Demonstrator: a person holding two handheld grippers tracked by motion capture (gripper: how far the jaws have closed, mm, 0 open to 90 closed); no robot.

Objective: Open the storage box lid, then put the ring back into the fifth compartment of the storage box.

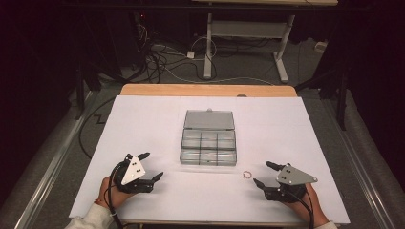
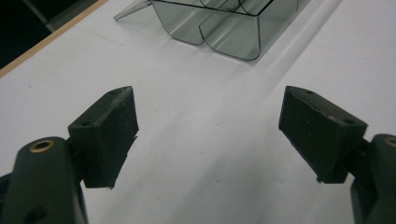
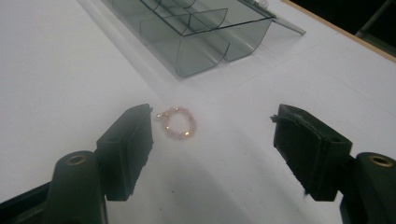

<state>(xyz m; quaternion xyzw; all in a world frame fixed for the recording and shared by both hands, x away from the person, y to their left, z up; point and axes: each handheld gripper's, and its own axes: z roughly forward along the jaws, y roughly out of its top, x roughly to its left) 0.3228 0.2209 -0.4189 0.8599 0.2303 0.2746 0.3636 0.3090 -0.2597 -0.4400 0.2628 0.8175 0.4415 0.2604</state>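
Jaws apart, matte black | bead ring [image 3: 177, 123], maybe pink | clear box [image 1: 208, 143]

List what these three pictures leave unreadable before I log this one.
- Organizer box: whether its compartments hold anything; too small in the high view, cut off by the top edge in both gripper views.
- Beaded ring: a tiny speck in the high view; clasp detail blurred in the right gripper view.
- Right gripper and left gripper: bodies cut off by the bottom edge.
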